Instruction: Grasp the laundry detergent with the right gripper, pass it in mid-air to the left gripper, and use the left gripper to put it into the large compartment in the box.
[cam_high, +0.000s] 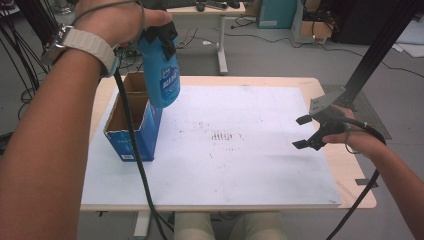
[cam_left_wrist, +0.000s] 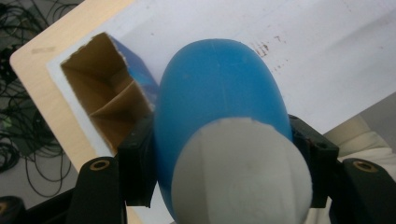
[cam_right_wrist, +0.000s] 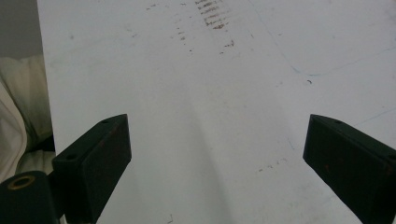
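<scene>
Gripped blue bottle (cam_high: 161, 70), base seemingly downward

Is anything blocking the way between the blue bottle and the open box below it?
Nothing visible does. The bottle hangs in the left hand-held gripper over the box, whose open compartments look empty.

The hand-held gripper (cam_right_wrist: 217, 163) — jaws spread wide — hangs over a scuffed white board (cam_right_wrist: 210, 84).
</scene>
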